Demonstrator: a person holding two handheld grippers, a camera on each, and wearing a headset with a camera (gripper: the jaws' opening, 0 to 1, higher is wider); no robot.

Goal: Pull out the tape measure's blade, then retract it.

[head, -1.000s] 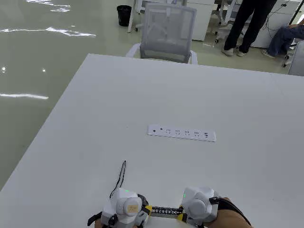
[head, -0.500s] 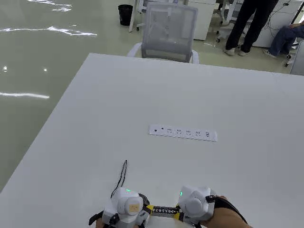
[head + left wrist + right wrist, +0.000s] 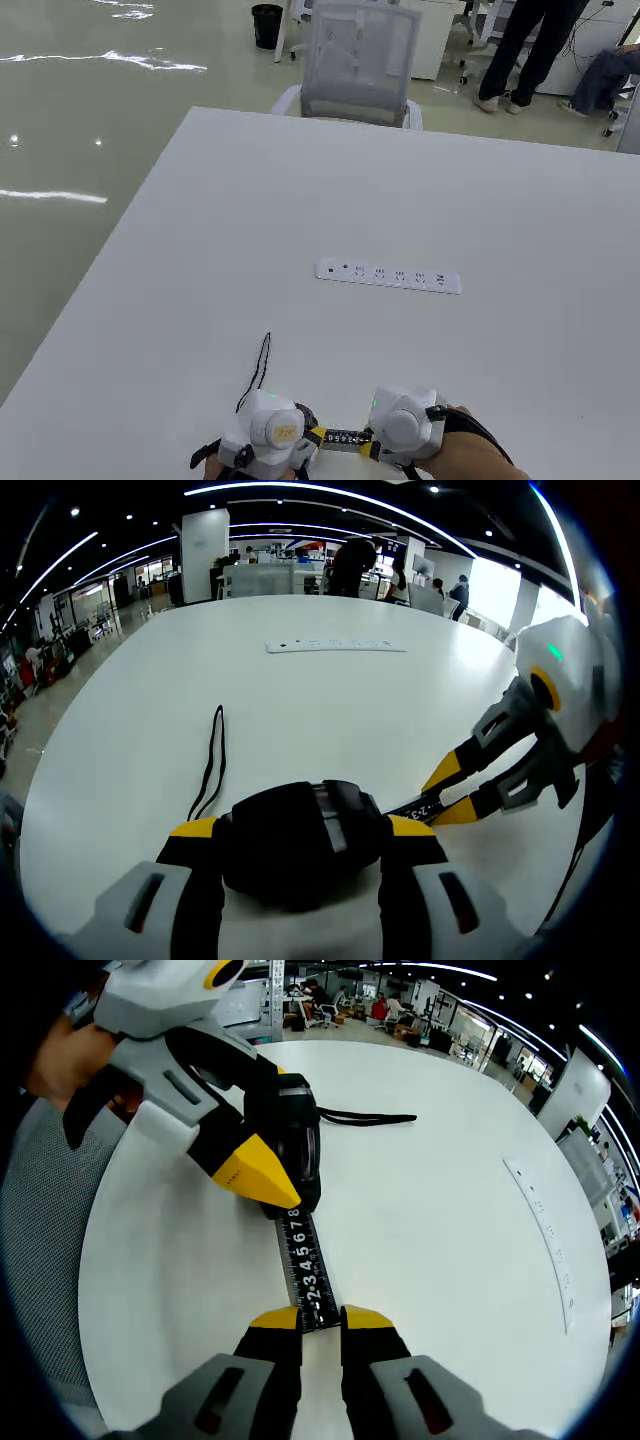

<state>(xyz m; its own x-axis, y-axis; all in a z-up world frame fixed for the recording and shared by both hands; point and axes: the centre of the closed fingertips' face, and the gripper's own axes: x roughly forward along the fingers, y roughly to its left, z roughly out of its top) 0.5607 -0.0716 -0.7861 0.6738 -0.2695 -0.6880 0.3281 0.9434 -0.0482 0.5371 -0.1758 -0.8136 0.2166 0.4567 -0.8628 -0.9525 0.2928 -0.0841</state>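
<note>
A black tape measure [image 3: 300, 840] sits between the yellow-tipped fingers of my left gripper [image 3: 305, 830], which is shut on it just above the white table [image 3: 250, 200]. Its black wrist cord [image 3: 210, 765] trails over the tabletop. A short length of black blade [image 3: 303, 1265] with white numbers runs from the case [image 3: 295, 1140] to my right gripper [image 3: 320, 1317], which is shut on the blade's tip. In the head view the left gripper [image 3: 300, 445] and right gripper [image 3: 368, 447] stand close together at the table's near edge, with the blade [image 3: 341, 438] between them.
A white power strip [image 3: 389, 276] lies across the middle of the table. A grey mesh chair [image 3: 355, 60] stands at the far edge. People [image 3: 520, 50] are beyond it at the back right. The table's left edge [image 3: 110, 260] drops to a glossy floor.
The two grippers have come closer together and the exposed blade between them has grown shorter. The head view has tipped slightly.
</note>
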